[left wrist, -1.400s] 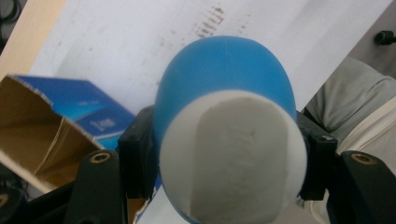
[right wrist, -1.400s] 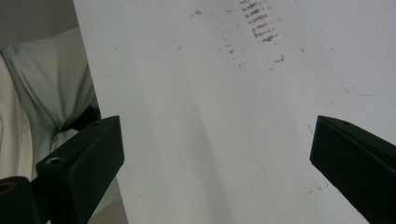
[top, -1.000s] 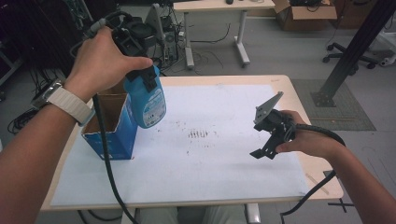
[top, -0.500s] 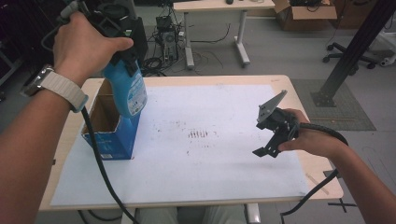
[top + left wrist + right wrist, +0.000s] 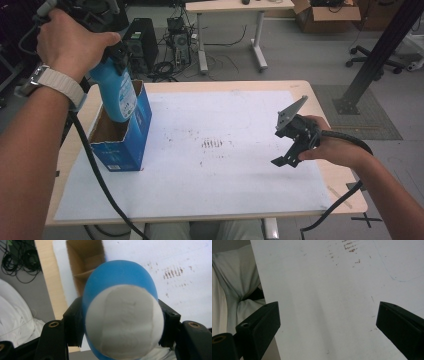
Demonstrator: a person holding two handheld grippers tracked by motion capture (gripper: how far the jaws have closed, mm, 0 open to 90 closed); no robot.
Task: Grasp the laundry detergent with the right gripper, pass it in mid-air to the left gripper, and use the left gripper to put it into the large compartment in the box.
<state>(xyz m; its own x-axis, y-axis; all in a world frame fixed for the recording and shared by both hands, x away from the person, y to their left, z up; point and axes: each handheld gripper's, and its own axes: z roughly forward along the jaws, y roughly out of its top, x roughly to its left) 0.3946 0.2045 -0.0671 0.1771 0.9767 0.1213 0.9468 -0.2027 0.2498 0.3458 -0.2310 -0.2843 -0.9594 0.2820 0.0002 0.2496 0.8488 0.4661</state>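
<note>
— So why is the bottle [image 5: 117, 92] held upright by its top?
— The left gripper [image 5: 107, 37] has its jaws clamped on it, the base dipping into the open box [image 5: 125, 145] at the desk's [image 5: 240, 84] left edge.
— And the right gripper [image 5: 292, 145]?
— Jaws wide, holding nothing, waiting over the paper [image 5: 240, 180]. One bottle, one box, two grippers.

At the upper left of the high view, the left claw [image 5: 107, 40] is mostly hidden behind the hand [image 5: 70, 42]; the bottle's [image 5: 117, 95] bottom sits inside the box [image 5: 125, 142].
</note>
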